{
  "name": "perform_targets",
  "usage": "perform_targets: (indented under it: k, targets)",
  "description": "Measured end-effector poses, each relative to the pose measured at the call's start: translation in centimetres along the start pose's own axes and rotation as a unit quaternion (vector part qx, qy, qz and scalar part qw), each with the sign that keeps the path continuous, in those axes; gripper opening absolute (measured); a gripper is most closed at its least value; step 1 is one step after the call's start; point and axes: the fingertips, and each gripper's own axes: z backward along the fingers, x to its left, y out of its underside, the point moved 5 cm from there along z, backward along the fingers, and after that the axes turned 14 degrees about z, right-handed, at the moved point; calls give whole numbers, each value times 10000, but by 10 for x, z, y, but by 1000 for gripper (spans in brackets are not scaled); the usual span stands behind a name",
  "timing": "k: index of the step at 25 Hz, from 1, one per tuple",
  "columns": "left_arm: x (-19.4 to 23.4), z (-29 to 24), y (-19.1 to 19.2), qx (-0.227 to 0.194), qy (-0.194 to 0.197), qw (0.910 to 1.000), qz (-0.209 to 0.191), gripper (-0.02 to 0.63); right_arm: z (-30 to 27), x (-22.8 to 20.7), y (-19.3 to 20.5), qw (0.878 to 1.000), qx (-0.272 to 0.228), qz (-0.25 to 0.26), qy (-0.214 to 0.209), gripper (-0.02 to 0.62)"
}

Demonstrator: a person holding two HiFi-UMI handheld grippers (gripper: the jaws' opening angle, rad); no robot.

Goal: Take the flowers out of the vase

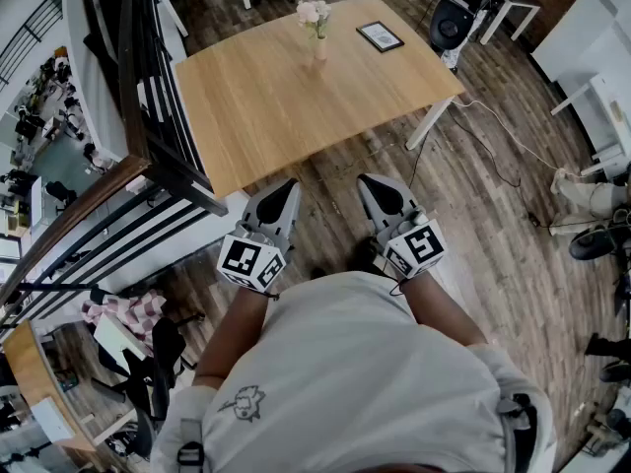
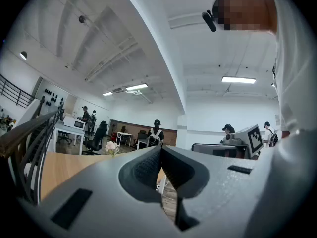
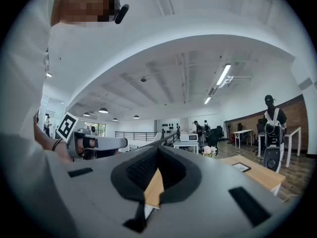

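Note:
Pale pink flowers [image 1: 314, 12] stand upright in a small slim vase [image 1: 320, 47] at the far side of a wooden table [image 1: 286, 106]. Both grippers are held level close to the person's body, over the floor, well short of the table. The left gripper [image 1: 288, 188] is shut with nothing between its jaws, and so is the right gripper [image 1: 366, 182]. In the left gripper view the flowers [image 2: 111, 146] show small and far, just left of the shut left gripper [image 2: 161, 148]. In the right gripper view the flowers [image 3: 210, 150] lie far beyond the shut right gripper [image 3: 158, 150].
A small framed picture [image 1: 380, 35] lies on the table right of the vase. A dark stair railing [image 1: 148, 106] runs along the table's left side. A black speaker [image 1: 451, 23] and cables [image 1: 493, 136] are on the floor at right. Several people stand far back in the room.

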Motion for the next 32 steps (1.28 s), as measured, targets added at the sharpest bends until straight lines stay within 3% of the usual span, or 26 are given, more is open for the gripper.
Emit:
perform_targets:
  k: [14, 21, 32]
  targets:
    - [0, -49, 13, 74, -88, 9999, 104, 5, 1, -45, 20, 9999, 41, -96, -60, 3]
    - [-8, -103, 22, 180, -166, 9996, 112, 4, 7, -99, 36, 9997, 6, -212, 99, 3]
    - [-31, -195, 37, 204, -340, 9991, 150, 3, 13, -200, 59, 9985, -165, -499, -134, 3]
